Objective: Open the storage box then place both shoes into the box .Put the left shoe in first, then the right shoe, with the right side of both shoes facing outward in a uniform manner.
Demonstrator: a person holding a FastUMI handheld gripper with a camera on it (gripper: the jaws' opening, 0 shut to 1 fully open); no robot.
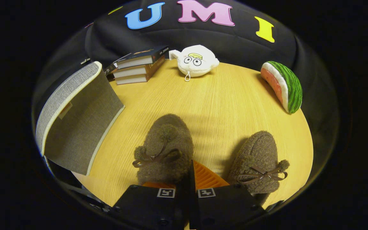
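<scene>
- Claw (193,179): fingers seen pressed together, nothing gripped.
- Two fuzzy shoes on counter (222,95): left shoe (164,150) just ahead-left, right shoe (259,161) ahead-right.
- Storage box (78,121), lid raised, further left.

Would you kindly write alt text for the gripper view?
Two fuzzy brown shoes sit on a wooden table just ahead of the tool, whose fingers look closed on nothing. A grey box stands at left; books, a plush toy and a watermelon slice lie beyond.

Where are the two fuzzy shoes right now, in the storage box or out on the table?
Out. Both shoes sit on the wooden table, beside the grey storage box. The gripper, fingers together, holds neither.
</scene>
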